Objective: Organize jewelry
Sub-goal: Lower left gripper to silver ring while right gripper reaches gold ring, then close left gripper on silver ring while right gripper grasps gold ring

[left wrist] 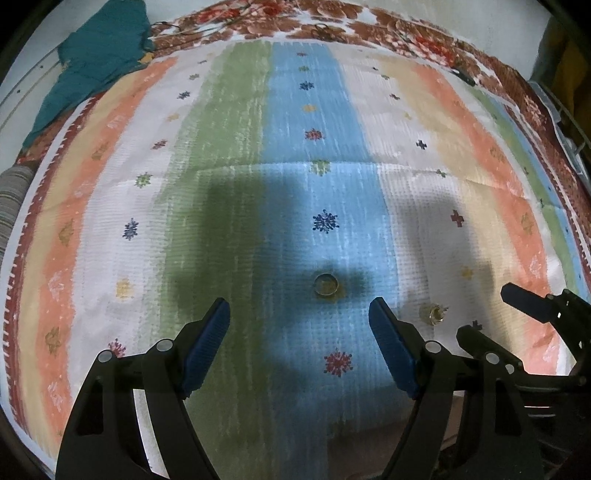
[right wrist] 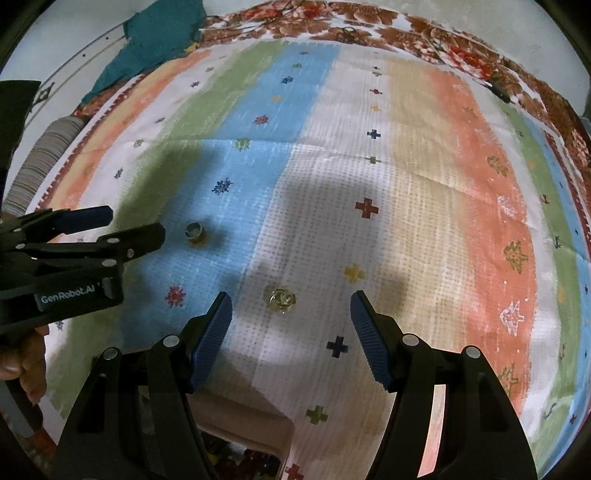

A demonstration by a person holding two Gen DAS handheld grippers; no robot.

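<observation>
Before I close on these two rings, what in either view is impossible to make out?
- Box contents, right wrist view: cut off by the bottom edge and the fingers.
- Ornate ring: too small and blurred to tell its stone or setting.
- Small dark items at the cloth's far edge, left wrist view: too small to identify.

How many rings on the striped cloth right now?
2. A plain band ring lies on the blue stripe ahead of the left gripper; an ornate ring lies on the white stripe ahead of the right gripper. More could be out of view.
</observation>
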